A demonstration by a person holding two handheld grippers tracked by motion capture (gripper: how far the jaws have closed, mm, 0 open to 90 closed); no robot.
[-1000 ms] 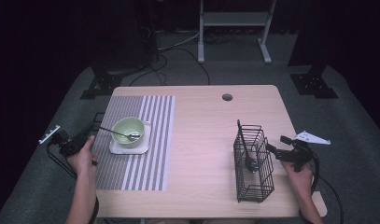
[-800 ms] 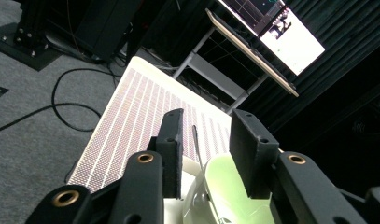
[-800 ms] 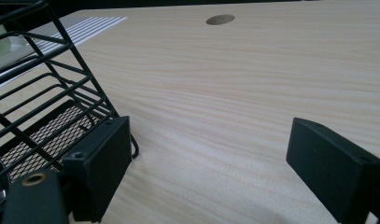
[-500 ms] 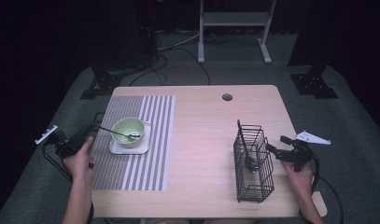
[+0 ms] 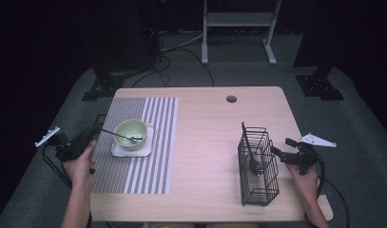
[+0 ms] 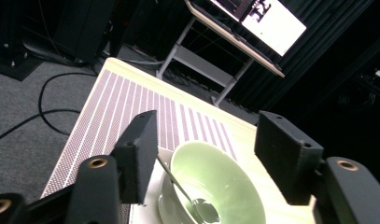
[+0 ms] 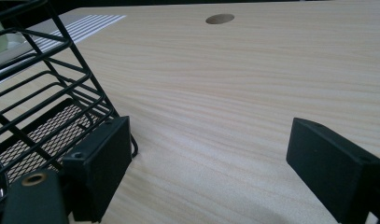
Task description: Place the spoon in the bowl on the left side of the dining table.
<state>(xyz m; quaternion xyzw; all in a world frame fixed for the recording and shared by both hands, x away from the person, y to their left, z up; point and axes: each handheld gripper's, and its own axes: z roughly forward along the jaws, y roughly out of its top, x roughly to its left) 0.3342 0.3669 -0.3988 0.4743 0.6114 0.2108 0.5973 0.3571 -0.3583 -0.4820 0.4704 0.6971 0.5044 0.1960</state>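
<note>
Wooden surface [image 5: 205, 142] with a round hole [image 5: 231, 99] near its far edge. A striped mat [image 5: 134, 137] covers its left part. On the right stands a black wire basket [image 5: 257, 166], upright, with a dark utensil [image 5: 250, 147] leaning inside it. On the mat, a white plate [image 5: 131, 149] carries a green bowl [image 5: 130, 134]; a spoon [image 5: 124, 137] rests in the bowl, its handle pointing left over the rim.

Left tool [image 5: 89, 135], held at the surface's left edge, points toward the bowl; its jaws stand wide apart and hold nothing. In the left gripper view the bowl [image 6: 215, 186] and spoon [image 6: 192, 200] lie between and beyond the jaws, apart from them.

Right tool [image 5: 279, 152], held just right of the basket, likewise has its jaws wide and holds nothing. In the right gripper view the basket [image 7: 43, 93] sits at the left jaw, just beside it; whether they touch cannot be told.
</note>
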